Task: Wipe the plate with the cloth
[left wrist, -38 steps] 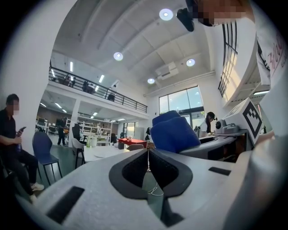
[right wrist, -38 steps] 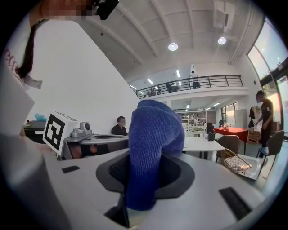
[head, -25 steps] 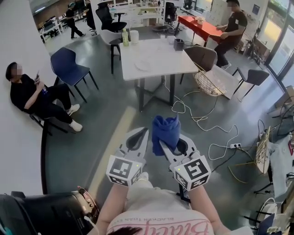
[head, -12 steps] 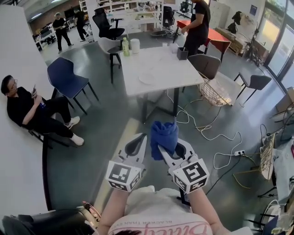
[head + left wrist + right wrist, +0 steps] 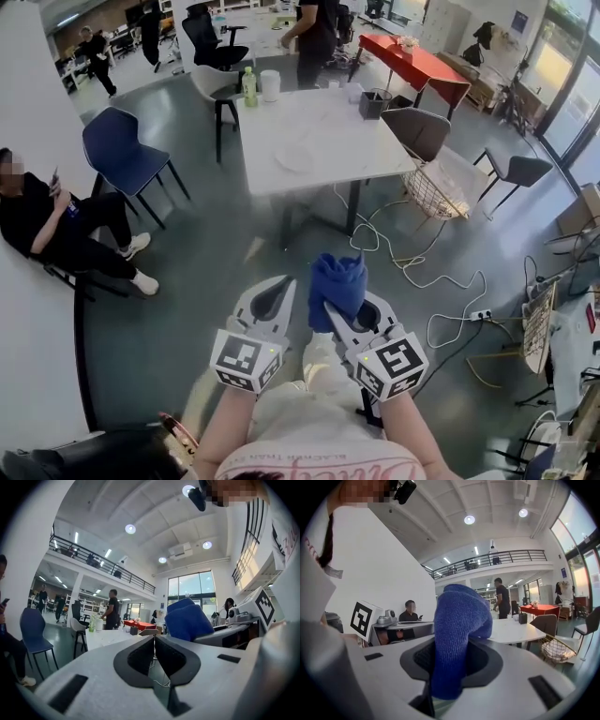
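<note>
A white plate (image 5: 294,157) lies on the white table (image 5: 352,141) some way ahead across the grey floor. My right gripper (image 5: 331,305) is shut on a bunched blue cloth (image 5: 337,281), which stands up out of its jaws and fills the middle of the right gripper view (image 5: 457,634). Beside it on the left, my left gripper (image 5: 284,281) is shut with nothing in it; its fingertips meet in the left gripper view (image 5: 154,638). That view also has the blue cloth (image 5: 187,619) just to the right. Both grippers are held level, far short of the table.
A green bottle (image 5: 249,86), a white cup (image 5: 271,84) and a dark box (image 5: 375,101) stand at the table's far side. A blue chair (image 5: 117,150), grey chair (image 5: 417,131), wire basket (image 5: 431,192) and floor cables (image 5: 412,258) surround it. One person sits at left (image 5: 47,220); another stands behind the table (image 5: 314,37).
Both grippers, side by side, have come closer to the white table, the cloth still held in the right one. The standing person has walked left behind the table.
</note>
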`<state>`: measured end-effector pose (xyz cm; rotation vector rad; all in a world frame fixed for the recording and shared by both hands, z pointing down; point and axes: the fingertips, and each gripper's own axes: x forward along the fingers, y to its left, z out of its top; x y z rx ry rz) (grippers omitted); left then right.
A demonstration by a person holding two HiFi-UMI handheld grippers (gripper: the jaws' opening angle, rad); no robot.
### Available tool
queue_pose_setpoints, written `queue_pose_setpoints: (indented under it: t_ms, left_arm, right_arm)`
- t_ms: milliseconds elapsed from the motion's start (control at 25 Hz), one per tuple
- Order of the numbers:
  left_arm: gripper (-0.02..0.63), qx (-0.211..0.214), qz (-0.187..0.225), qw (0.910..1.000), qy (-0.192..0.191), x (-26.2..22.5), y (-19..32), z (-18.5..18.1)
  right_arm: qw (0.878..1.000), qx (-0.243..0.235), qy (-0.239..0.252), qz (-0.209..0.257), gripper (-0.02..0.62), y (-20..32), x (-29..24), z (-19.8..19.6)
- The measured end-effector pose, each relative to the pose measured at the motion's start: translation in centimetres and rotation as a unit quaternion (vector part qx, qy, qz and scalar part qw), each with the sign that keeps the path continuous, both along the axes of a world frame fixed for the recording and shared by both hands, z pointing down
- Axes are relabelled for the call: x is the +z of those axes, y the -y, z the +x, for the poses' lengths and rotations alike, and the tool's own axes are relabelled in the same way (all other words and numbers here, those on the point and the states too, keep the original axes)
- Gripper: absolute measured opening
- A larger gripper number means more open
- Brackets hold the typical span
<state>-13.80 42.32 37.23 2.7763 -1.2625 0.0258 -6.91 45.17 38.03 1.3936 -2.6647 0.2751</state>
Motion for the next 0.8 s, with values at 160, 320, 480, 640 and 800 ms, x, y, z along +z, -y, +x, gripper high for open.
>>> queue_pose_setpoints:
  t_ms: [160, 320, 480, 640, 800]
  left_arm:
    - [0.005, -0.006, 0.000, 1.0000, 0.001, 0.2, 3.0, 0.6]
    - [0.006, -0.019, 0.001, 0.9998, 0.005, 0.1, 6.5, 1.1]
    - [0.005, -0.029, 0.000, 0.9995, 0.009, 0.5, 10.8, 1.9]
    - [0.005, -0.037, -0.006, 0.9992, 0.012, 1.0, 15.3, 3.3]
    - [0.005, -0.044, -0.008, 0.9989, 0.013, 0.7, 19.9, 5.0]
  right_arm:
    - [1.000, -0.005, 0.004, -0.005, 0.115, 3.0, 0.5, 0.7]
    - [1.000, -0.020, 0.004, -0.006, 0.115, 6.6, 0.6, 1.2]
    - [0.999, -0.033, 0.004, -0.003, 0.115, 11.3, 0.9, 1.9]
    - [0.999, -0.041, 0.005, -0.005, 0.115, 16.0, 1.2, 3.1]
    - [0.999, -0.045, 0.007, -0.009, 0.115, 20.6, 1.0, 5.0]
